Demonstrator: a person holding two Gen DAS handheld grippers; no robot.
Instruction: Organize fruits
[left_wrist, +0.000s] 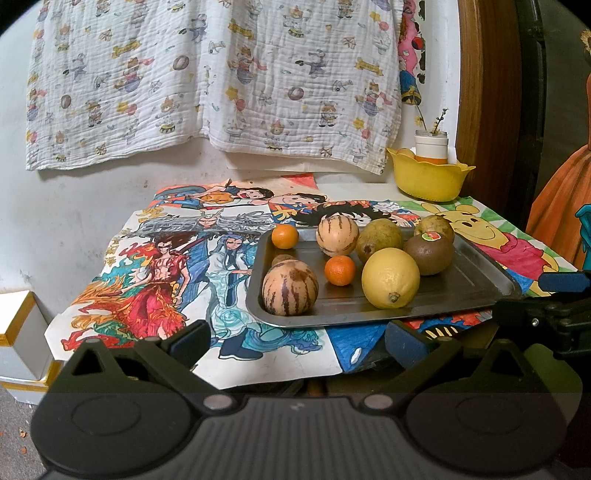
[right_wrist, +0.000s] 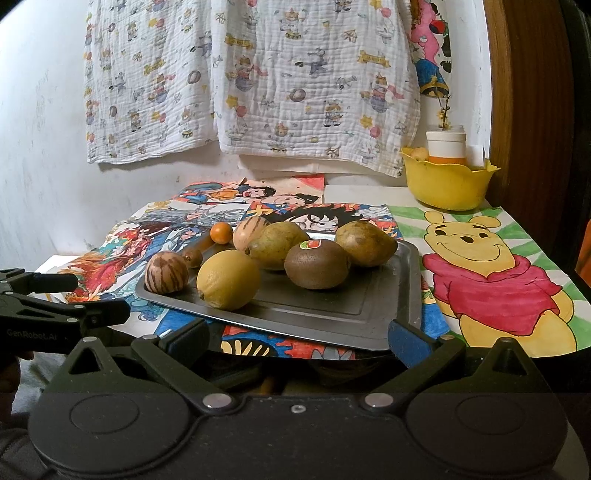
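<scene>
A metal tray (left_wrist: 476, 291) (right_wrist: 369, 314) sits on a table covered with cartoon drawings. It holds a yellow lemon (left_wrist: 390, 277) (right_wrist: 228, 278), a brown kiwi with a sticker (left_wrist: 429, 254) (right_wrist: 317, 264), two striped melons (left_wrist: 290, 287) (left_wrist: 337, 235), two small oranges (left_wrist: 340, 270) (left_wrist: 284, 236) and two green-brown pears (left_wrist: 379, 239) (right_wrist: 365, 243). My left gripper (left_wrist: 299, 343) is open and empty before the tray's near edge. My right gripper (right_wrist: 299, 341) is open and empty at the tray's near corner.
A yellow bowl (left_wrist: 428, 179) (right_wrist: 448, 182) with a white jar (left_wrist: 430, 147) stands at the back right of the table. A patterned cloth (left_wrist: 207, 81) hangs on the wall behind. A wooden frame (left_wrist: 484, 92) rises at the right.
</scene>
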